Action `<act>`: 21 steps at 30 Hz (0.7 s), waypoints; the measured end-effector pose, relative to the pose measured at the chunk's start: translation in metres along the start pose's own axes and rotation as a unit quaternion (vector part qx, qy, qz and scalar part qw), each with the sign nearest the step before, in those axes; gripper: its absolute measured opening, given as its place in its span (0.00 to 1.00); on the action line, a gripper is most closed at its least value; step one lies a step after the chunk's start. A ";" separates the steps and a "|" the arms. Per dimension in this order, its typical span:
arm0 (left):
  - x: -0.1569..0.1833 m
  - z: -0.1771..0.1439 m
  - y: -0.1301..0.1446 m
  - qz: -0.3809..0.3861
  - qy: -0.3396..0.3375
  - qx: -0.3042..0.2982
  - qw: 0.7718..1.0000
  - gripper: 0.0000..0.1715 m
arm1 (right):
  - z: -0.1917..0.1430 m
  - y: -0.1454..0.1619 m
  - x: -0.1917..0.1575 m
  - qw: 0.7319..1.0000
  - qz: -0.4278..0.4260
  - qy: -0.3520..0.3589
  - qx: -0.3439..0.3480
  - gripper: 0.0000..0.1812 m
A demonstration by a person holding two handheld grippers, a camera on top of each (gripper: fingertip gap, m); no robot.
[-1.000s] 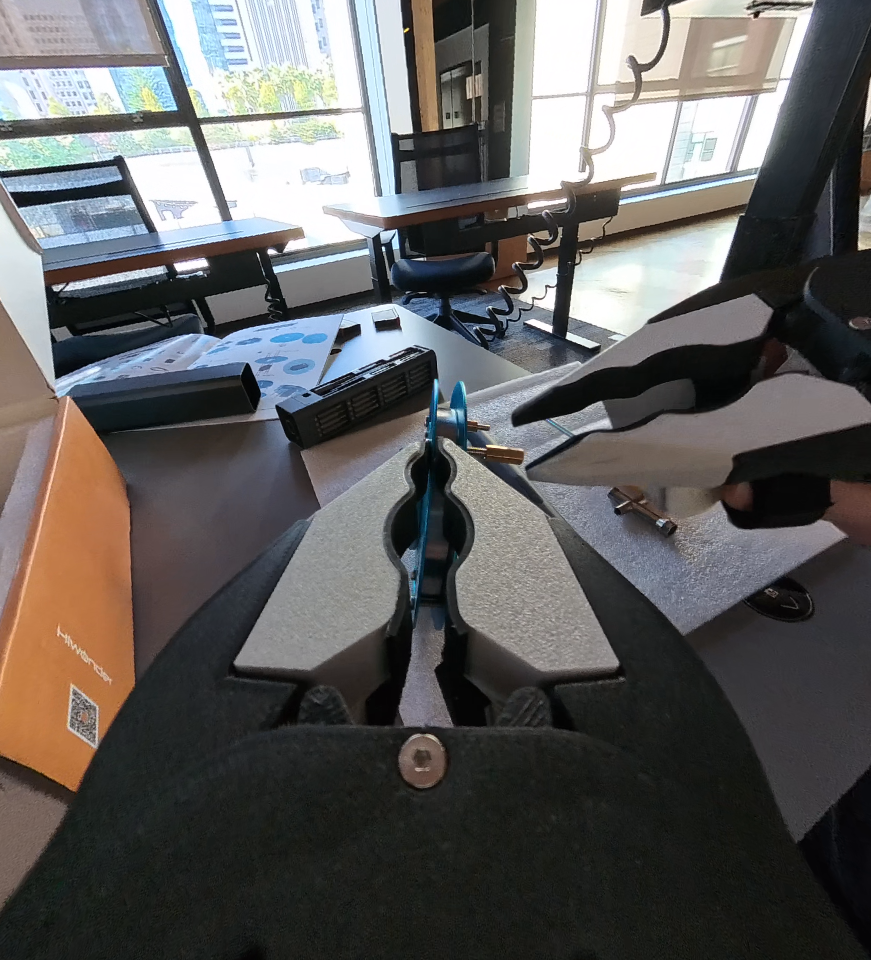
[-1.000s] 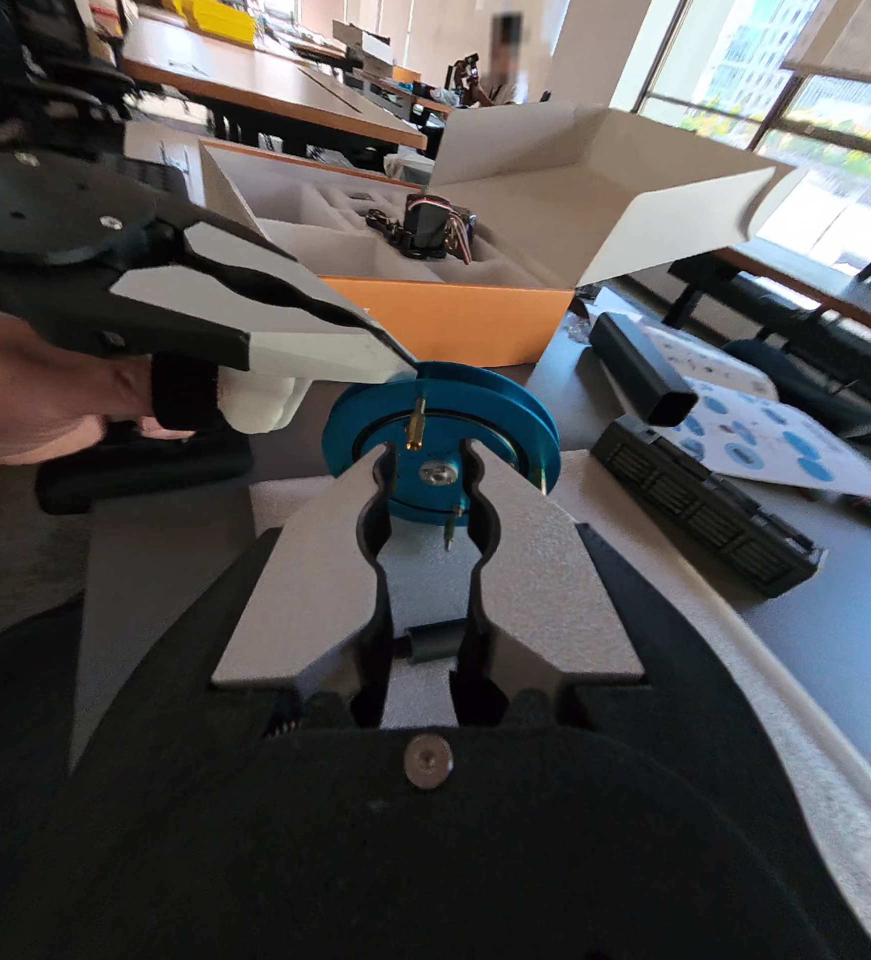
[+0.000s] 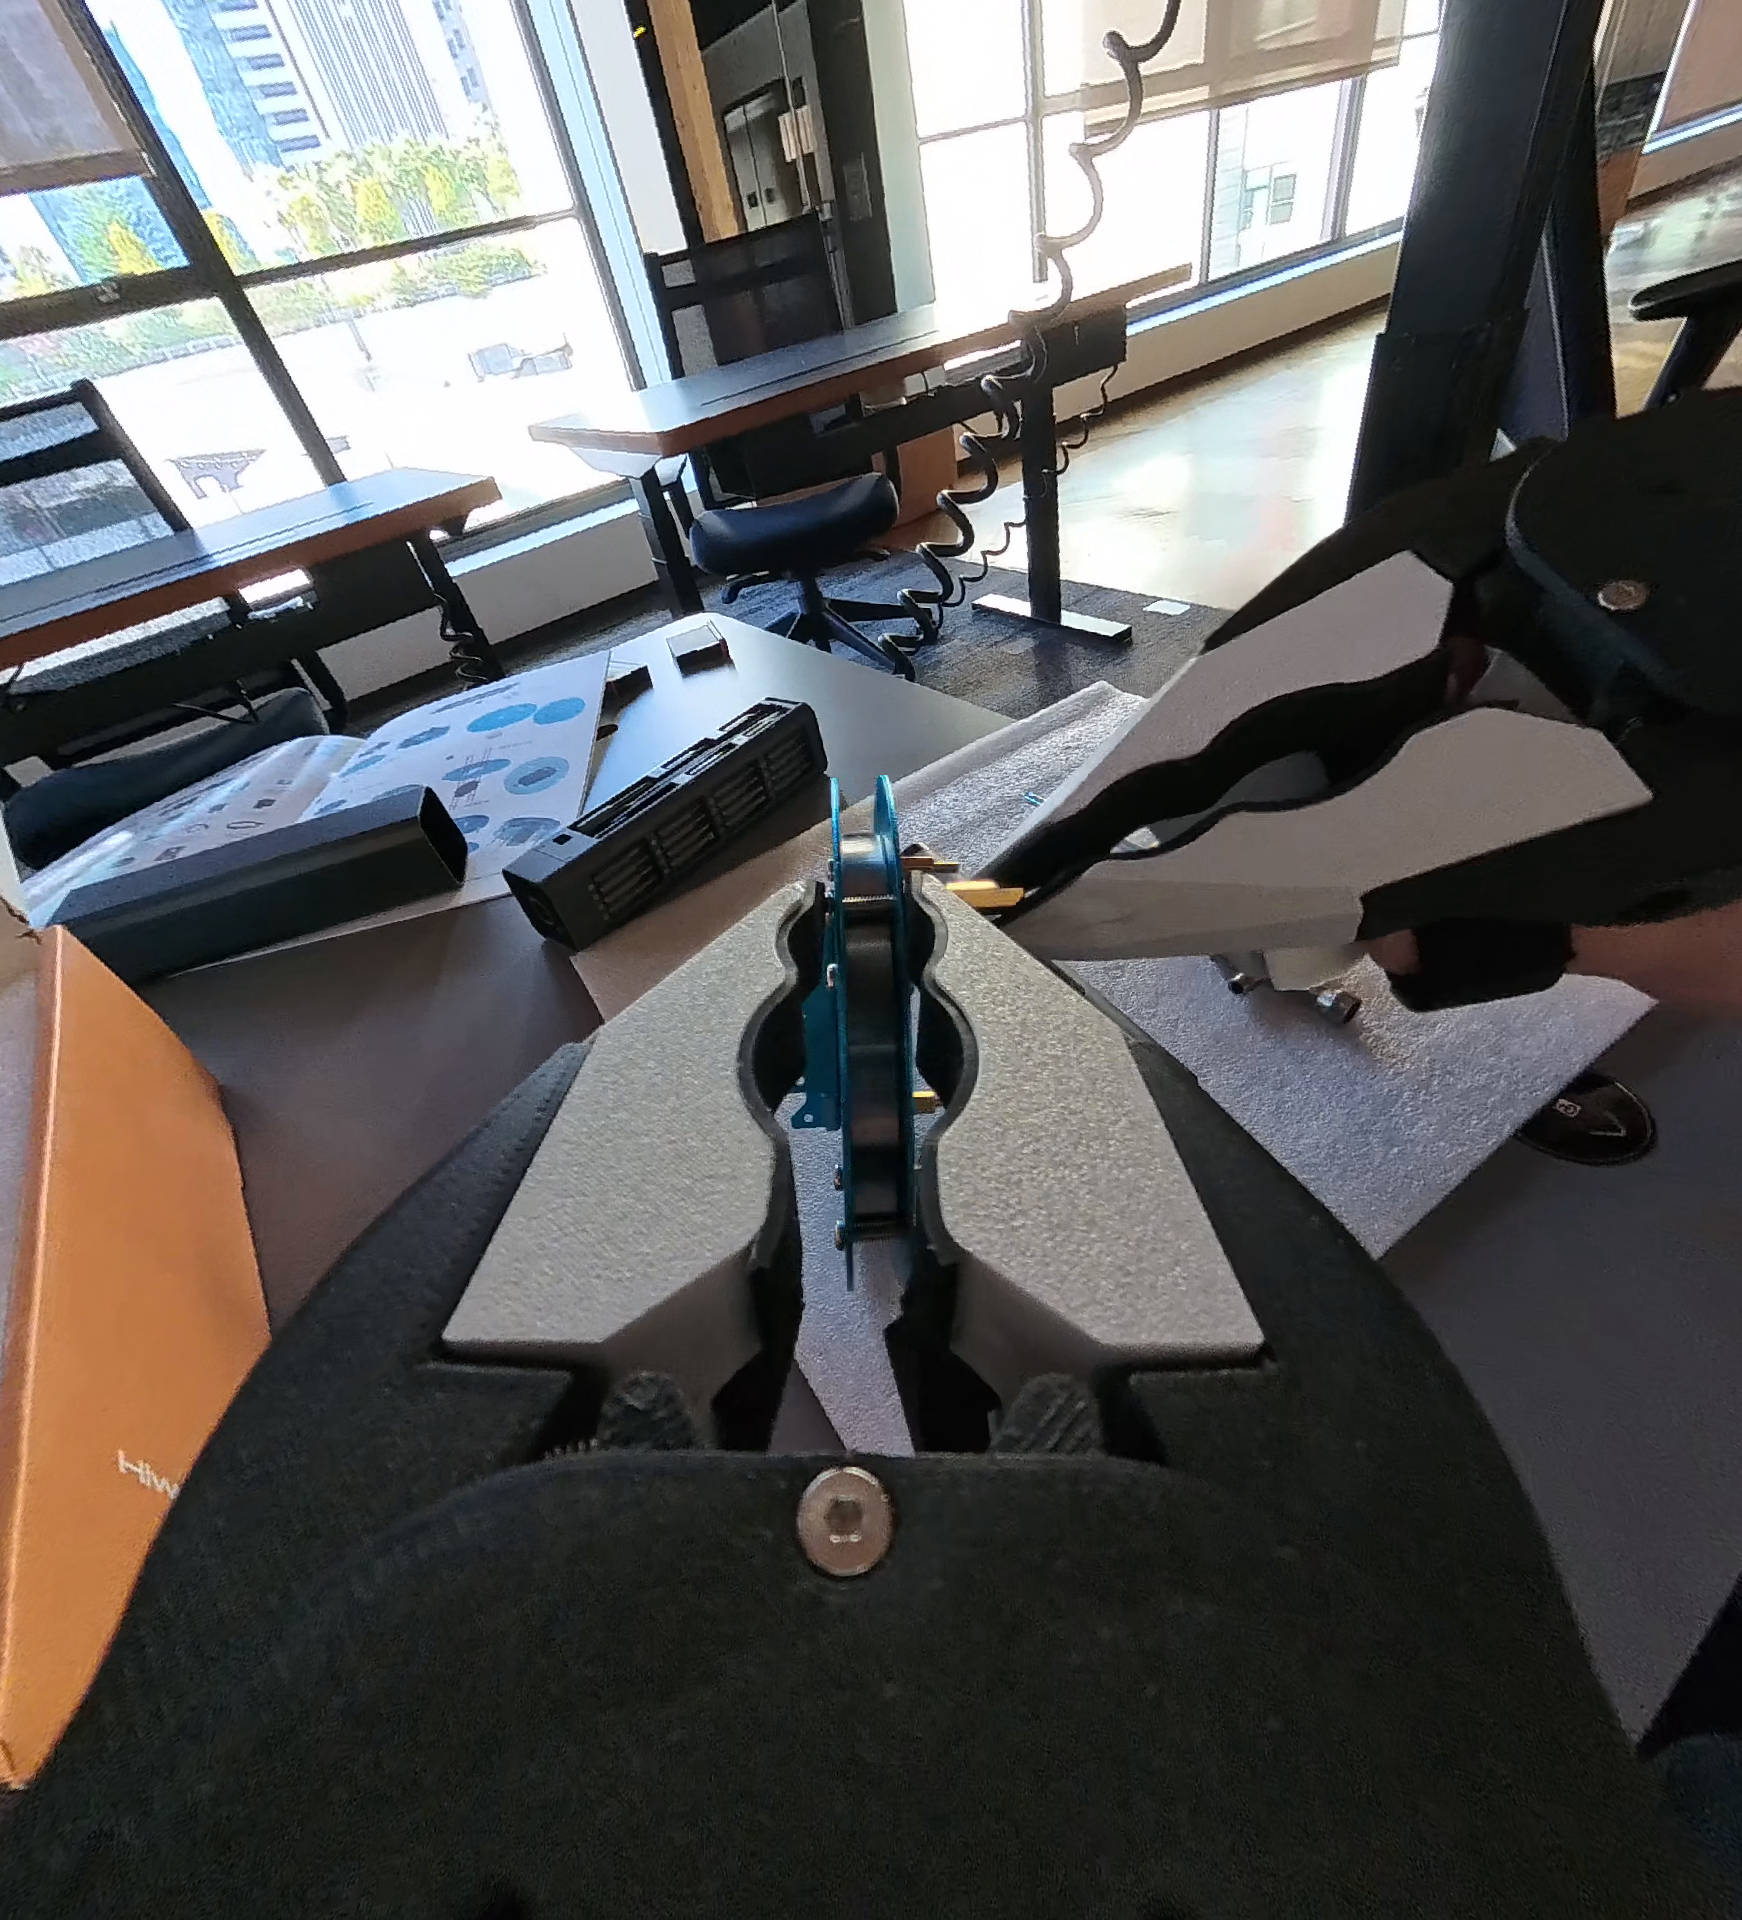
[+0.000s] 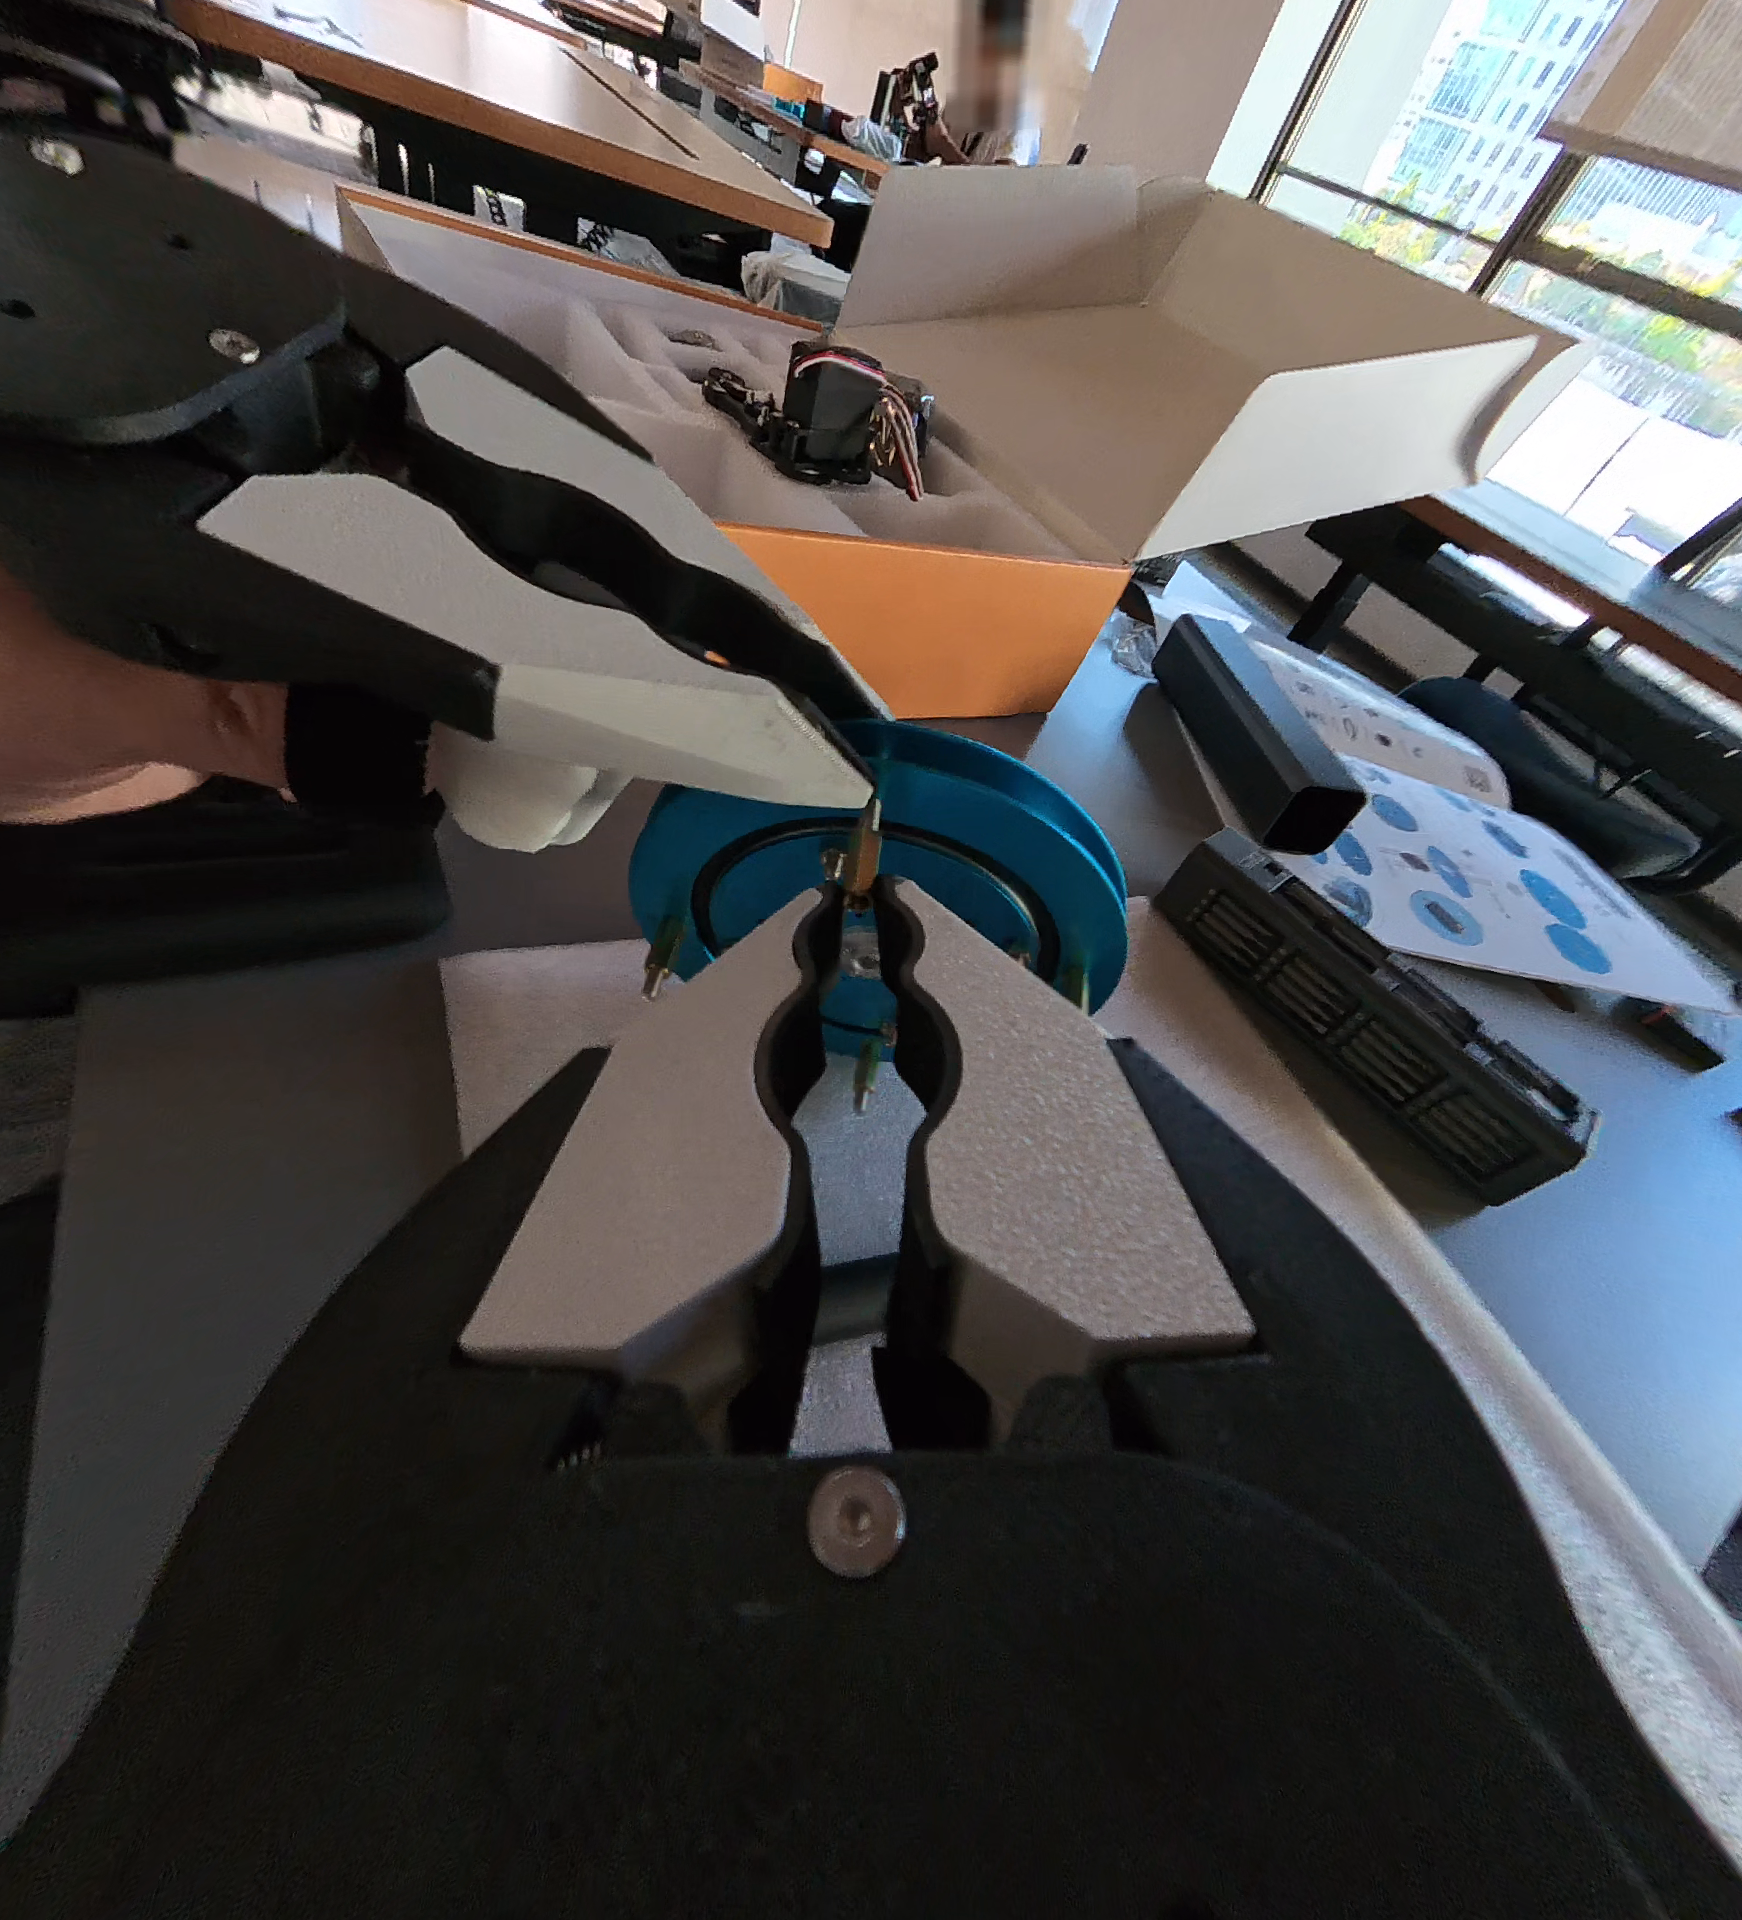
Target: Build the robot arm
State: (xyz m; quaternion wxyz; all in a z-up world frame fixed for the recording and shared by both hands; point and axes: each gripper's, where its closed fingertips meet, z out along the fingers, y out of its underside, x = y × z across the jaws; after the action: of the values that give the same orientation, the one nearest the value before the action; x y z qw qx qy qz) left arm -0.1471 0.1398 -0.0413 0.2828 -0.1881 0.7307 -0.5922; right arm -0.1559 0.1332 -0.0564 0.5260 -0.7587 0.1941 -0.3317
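Observation:
A blue two-flange metal wheel [image 3: 862,1039] with several brass standoffs stands on edge between the fingers of my left gripper [image 3: 867,894], which is shut on its rim. In the right wrist view the wheel [image 4: 1002,831] faces me, and the left gripper [image 4: 846,774] reaches in from the left onto its top edge. My right gripper [image 4: 854,909] is shut on the upper brass standoff [image 4: 865,857] on the wheel's face. In the left wrist view the right gripper [image 3: 1002,894] comes in from the right with its tips on that standoff [image 3: 981,891].
An open orange box [image 4: 929,634] with foam and a wired part stands behind; its side [image 3: 119,1247] is at my left. A black tube [image 3: 254,883], a black slotted case [image 3: 680,821] and a printed sheet [image 3: 493,748] lie beyond. White foam [image 3: 1366,1070] covers the table. Only a small space, under 4 cm, lies between the two pairs of fingers. The black slotted case [image 3: 680,821] is about 25 cm from both grippers' fingertips. The right camera catches it too, in the right wrist view [image 4: 1320,979].
My right gripper has moved in toward the wheel and its fingers have narrowed onto the brass standoff. My left gripper still holds the wheel on edge.

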 end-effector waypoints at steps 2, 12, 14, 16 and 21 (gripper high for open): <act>-0.001 0.000 0.000 0.000 -0.005 -0.002 1.000 0.07 | 0.001 0.002 0.001 0.999 -0.035 0.016 -0.008 0.04; -0.002 -0.003 0.001 -0.014 -0.034 0.020 0.999 0.06 | 0.002 0.002 -0.005 0.982 0.176 -0.072 0.011 0.04; 0.000 -0.003 0.001 -0.007 -0.036 0.018 0.999 0.06 | 0.001 0.001 0.002 0.995 0.092 -0.023 0.015 0.11; 0.002 -0.002 0.001 -0.002 -0.036 0.016 0.999 0.06 | 0.001 -0.002 0.000 1.000 -0.020 0.011 0.000 0.08; -0.002 -0.003 0.001 -0.004 -0.046 0.016 0.999 0.06 | 0.004 -0.003 -0.002 0.997 0.070 0.003 -0.012 0.03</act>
State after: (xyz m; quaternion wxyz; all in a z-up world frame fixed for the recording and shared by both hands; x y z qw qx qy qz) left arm -0.1475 0.1430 -0.0414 0.3169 -0.2135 0.7065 -0.5957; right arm -0.1543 0.1385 -0.0548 0.5386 -0.7484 0.2523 -0.2935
